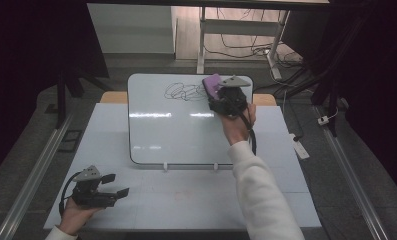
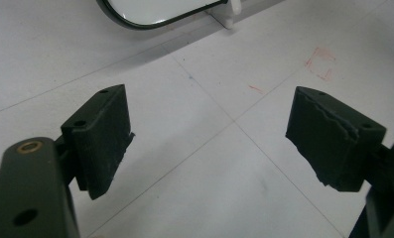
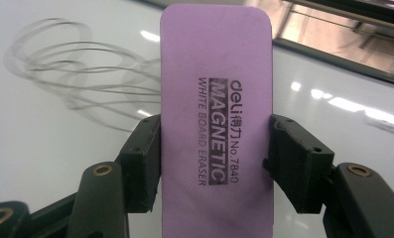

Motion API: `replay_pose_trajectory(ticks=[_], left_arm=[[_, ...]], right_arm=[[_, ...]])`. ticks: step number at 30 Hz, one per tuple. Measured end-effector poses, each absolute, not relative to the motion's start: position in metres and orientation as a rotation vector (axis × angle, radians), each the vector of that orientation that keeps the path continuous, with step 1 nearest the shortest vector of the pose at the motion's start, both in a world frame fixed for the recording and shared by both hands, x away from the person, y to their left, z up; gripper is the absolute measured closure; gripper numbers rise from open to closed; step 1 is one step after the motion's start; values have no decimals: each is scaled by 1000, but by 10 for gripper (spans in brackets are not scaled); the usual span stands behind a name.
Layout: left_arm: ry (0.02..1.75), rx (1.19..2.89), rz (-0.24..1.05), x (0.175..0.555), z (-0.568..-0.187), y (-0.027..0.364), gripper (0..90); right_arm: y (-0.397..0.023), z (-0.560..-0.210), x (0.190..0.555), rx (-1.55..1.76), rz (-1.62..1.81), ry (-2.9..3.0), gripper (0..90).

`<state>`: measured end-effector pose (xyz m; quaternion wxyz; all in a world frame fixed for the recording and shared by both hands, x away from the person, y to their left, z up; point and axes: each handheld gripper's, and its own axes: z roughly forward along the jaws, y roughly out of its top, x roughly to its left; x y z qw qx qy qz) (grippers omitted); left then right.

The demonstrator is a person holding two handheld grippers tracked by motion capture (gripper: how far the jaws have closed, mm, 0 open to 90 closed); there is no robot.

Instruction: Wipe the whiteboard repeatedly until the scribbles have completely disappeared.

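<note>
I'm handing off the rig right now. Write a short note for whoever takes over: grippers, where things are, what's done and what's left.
Right gripper: shut on the purple eraser, held at the upper right part of the whiteboard, just right of the scribble.
Left gripper: open, nothing between its jaws, resting low over the table at the near left, away from the board.
Done: eraser picked up and brought to the marks.
Left: the black scribble looks whole, so wiping seems not yet begun. Likely next step is to sweep the eraser left across the loops until the board is clean, then set the eraser down.
</note>
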<state>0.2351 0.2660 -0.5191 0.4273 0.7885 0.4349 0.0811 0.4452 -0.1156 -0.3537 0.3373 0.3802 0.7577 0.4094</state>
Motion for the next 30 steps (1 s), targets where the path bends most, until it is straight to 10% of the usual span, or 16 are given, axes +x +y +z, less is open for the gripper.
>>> replay_pose_trajectory(ticks=[30], left_arm=[[1083,1967,203,235,-518,267,183]], right_arm=[[-65,-361,440,887,1089,2037,408]])
